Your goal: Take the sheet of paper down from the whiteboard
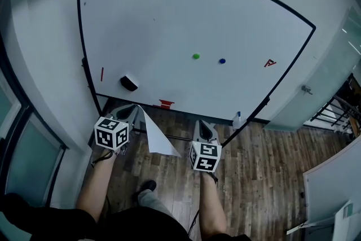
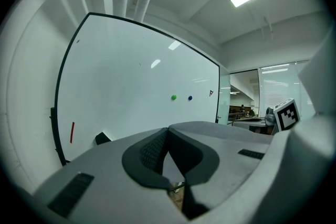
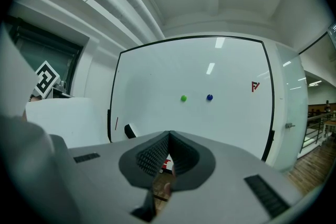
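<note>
sheet of paper (image 1: 157, 137), pinched in the left gripper (image 1: 133, 110), hangs clear of the whiteboard (image 1: 169, 20) ahead, right gripper (image 1: 204, 126) alongside pressed together and empty, so the task looks essentially done.

My head camera looks steeply down on the whiteboard (image 1: 197, 20) from well back, with the wooden floor (image 1: 265, 161) beneath. Both gripper cameras sit lower and side by side, facing that same board nearly level along their own jaws. All three views share its green magnet (image 1: 196, 56) and blue magnet (image 1: 222, 61).
</note>
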A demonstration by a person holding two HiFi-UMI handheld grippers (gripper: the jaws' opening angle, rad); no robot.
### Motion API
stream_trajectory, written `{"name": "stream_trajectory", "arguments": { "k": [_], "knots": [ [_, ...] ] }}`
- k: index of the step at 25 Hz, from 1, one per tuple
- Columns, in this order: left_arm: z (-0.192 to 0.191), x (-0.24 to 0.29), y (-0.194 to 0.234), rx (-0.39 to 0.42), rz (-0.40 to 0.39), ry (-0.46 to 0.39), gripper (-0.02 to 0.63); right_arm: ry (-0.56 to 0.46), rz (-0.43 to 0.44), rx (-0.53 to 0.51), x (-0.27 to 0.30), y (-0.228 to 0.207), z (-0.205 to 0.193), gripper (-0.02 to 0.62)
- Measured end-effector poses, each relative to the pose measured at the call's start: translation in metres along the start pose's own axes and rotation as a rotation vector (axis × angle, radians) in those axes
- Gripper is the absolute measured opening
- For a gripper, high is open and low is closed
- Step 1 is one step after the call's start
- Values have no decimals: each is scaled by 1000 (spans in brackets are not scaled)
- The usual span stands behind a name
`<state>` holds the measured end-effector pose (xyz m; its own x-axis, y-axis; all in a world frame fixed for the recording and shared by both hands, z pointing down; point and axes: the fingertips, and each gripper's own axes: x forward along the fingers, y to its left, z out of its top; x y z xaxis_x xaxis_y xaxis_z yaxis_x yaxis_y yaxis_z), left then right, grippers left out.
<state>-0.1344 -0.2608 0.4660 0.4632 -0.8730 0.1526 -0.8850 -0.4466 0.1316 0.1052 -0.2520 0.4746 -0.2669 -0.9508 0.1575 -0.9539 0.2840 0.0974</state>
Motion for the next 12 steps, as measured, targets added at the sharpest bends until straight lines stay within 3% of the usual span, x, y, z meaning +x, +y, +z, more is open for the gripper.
{"name": "stream_trajectory", "arguments": {
  "k": [12],
  "knots": [
    [-9,14,-28,26,-37,9,21,24,-40,2,-23,-18,-14,25]
  ]
}}
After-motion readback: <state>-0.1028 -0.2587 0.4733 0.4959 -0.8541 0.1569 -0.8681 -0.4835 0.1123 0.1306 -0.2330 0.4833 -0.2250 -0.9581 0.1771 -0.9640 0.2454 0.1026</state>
